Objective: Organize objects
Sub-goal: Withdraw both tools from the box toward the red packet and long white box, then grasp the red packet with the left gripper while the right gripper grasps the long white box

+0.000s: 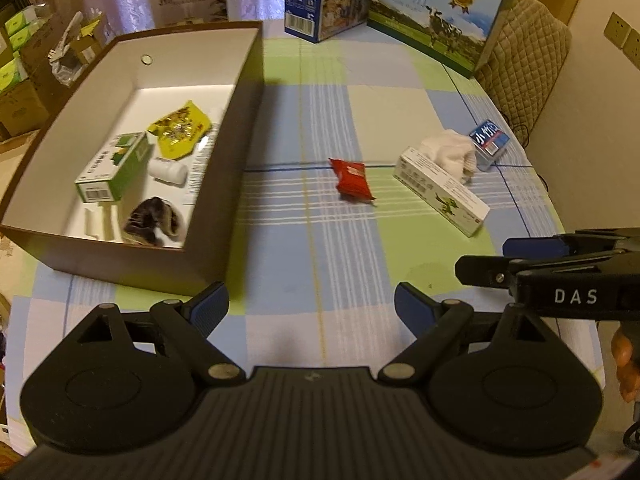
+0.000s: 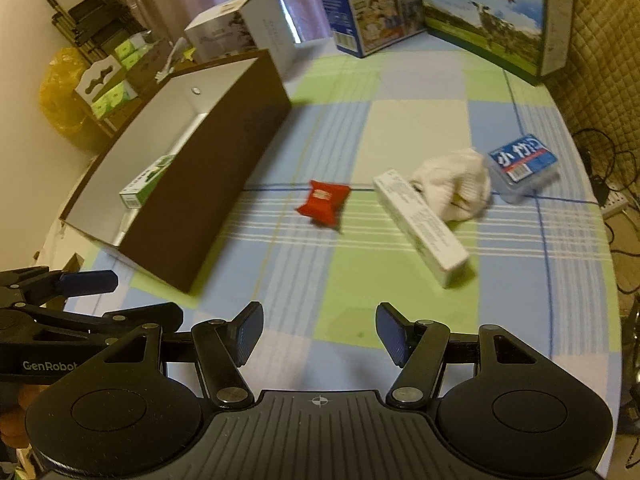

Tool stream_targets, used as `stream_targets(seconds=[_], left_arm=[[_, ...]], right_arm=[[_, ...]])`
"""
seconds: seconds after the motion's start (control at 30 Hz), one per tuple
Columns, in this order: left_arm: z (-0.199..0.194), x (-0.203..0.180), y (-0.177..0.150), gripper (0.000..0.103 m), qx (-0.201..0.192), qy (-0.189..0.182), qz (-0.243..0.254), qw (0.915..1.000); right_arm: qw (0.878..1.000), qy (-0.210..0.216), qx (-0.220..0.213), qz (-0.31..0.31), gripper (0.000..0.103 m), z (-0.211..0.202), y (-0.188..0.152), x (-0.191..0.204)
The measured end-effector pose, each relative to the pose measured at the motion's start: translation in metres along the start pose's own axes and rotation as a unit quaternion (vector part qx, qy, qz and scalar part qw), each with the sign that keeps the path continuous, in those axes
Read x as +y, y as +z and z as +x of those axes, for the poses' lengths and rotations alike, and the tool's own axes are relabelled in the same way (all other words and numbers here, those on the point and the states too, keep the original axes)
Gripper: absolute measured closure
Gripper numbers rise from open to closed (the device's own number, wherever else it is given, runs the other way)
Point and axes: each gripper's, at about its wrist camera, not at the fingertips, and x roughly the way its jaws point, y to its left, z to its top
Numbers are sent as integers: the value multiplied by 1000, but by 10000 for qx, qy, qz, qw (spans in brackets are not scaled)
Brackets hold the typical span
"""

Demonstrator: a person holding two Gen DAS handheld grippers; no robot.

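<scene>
Tablecloth (image 1: 352,128), checked green and blue; brown box (image 1: 224,168) at far left, white inside, holding a green carton (image 1: 114,168), yellow packet (image 1: 180,128), white bottle (image 1: 168,171) and a dark bundle (image 1: 151,222) (possibly a sock; blurred); red sachet (image 1: 352,180) loose at centre; long white carton (image 1: 440,191) to its right, touching a white cloth (image 1: 452,151); blue packet (image 1: 490,142) just beyond the cloth; left gripper (image 1: 312,306) near edge, jaws wide, nothing between; right gripper (image 2: 319,334) beside it, jaws parted, also empty; milk cartons (image 1: 436,12) at far edge.
</scene>
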Motion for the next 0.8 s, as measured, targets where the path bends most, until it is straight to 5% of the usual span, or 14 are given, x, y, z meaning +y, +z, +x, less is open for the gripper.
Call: stream_targets(seconds=[0.8], left_arm=[[83,-44,44,16,191,-103,130,9997]], right_arm=[[9956,-391,-457,-714,44,44,28,-75]])
